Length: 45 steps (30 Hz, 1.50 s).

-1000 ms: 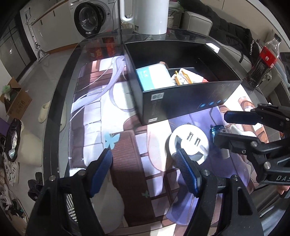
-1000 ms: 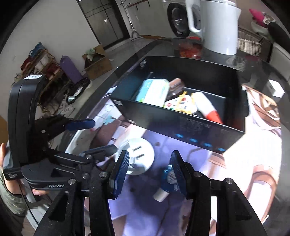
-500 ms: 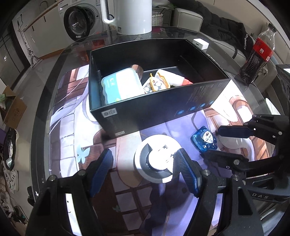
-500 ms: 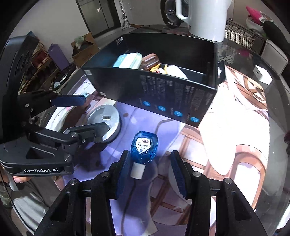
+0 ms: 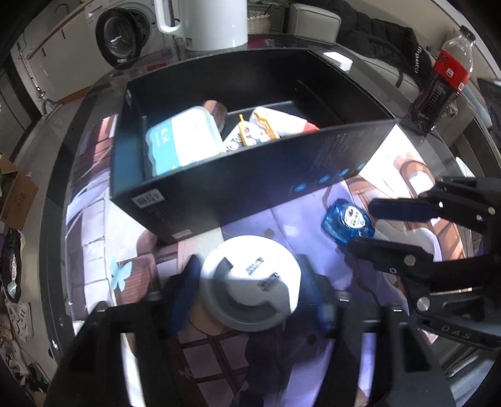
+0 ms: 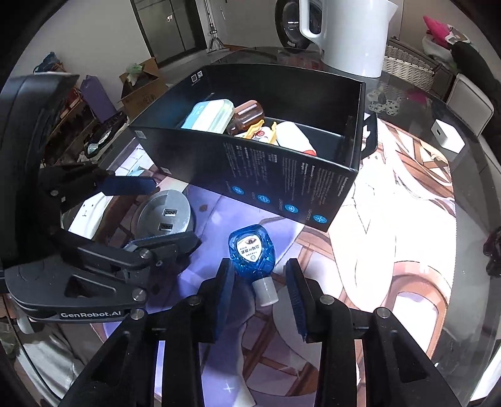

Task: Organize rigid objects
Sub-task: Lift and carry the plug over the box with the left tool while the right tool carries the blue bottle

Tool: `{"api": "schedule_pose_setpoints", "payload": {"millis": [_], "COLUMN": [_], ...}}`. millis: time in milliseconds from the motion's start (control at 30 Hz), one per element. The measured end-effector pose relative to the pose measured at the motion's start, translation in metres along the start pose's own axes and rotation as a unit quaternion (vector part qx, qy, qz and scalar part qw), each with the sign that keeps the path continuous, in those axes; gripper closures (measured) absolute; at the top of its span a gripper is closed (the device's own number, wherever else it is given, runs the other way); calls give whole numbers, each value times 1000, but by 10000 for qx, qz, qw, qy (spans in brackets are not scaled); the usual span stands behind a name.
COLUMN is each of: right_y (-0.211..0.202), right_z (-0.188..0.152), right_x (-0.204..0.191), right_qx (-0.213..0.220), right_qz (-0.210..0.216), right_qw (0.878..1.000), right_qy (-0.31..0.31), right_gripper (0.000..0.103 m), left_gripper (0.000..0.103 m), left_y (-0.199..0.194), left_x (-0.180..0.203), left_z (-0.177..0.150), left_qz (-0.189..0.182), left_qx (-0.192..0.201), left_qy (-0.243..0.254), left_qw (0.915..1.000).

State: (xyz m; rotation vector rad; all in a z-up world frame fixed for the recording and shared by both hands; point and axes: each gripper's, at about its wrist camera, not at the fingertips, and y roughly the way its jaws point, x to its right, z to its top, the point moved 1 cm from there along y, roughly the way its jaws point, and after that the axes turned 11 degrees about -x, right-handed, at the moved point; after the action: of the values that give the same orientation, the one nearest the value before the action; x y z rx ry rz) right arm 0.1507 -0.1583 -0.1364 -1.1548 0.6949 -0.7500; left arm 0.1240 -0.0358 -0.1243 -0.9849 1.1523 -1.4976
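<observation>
A black box [image 5: 250, 184] [image 6: 281, 175] stands on the printed mat and holds a pale blue case [image 5: 181, 141], a brown bottle and other items. A round white USB hub [image 5: 250, 285] [image 6: 166, 213] lies in front of it, between the open fingers of my left gripper [image 5: 250, 281]. A small blue bottle [image 6: 252, 247] [image 5: 347, 222] with a white cap lies on the mat, its cap end between the open fingers of my right gripper [image 6: 260, 281]. Neither finger pair touches its object.
A white kettle [image 5: 203, 22] [image 6: 350, 34] stands behind the box. A cola bottle [image 5: 444, 78] stands at the right edge of the glass table. A small white cube [image 6: 447, 137] lies at the far right.
My left gripper has moved forward until the white hub sits between its fingers. My right gripper has closed in on the blue bottle, whose cap now lies between its fingers.
</observation>
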Motion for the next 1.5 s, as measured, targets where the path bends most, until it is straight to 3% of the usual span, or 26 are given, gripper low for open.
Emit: {"api": "schedule_pose_setpoints", "payload": {"millis": [200,367,500,633,767,900,1100,1167,1500], "right_y": [4,5,-4,-35,-70,-101,-130,-137,-154], "right_z": [5,4,3,-2,-6,-12,-29,-31,-45], "right_x": [-2,-7,-11,-10,-13,-25,-42,-42,-48], "right_qx": [6,-38,127,768,1545,2322,3146,3361,3781], "right_qz": [-34,-169,-208,-250,-205,-279,-500,-542,-646], "right_qw": [10000,9997,9995,9967,9878,9720,9474,9398,9234], "right_qy": [-57,-188,-183,-121,-72,-213,-320,-287,-162], "right_gripper": [66,73,73,73,73,73,73,73,73], "left_gripper": [46,46,46,46,46,46,46,46,46], "left_y": [-1,-3,-18,-52,-90,-114,-133,-135,-143], "left_x": [-8,-10,-8,-10,-16,-20,-21,-19,-18], "left_z": [-4,-5,-7,-11,-17,-21,-27,-27,-33], "left_qz": [-10,-54,-74,-139,-170,-113,-4,160,149], "left_qx": [-33,-22,252,1020,1921,2521,3042,3078,3304], "left_qy": [-77,-97,-21,-115,-229,-262,-258,-213,-215], "left_qw": [10000,9999,9997,9946,9810,9673,9523,9511,9435]}}
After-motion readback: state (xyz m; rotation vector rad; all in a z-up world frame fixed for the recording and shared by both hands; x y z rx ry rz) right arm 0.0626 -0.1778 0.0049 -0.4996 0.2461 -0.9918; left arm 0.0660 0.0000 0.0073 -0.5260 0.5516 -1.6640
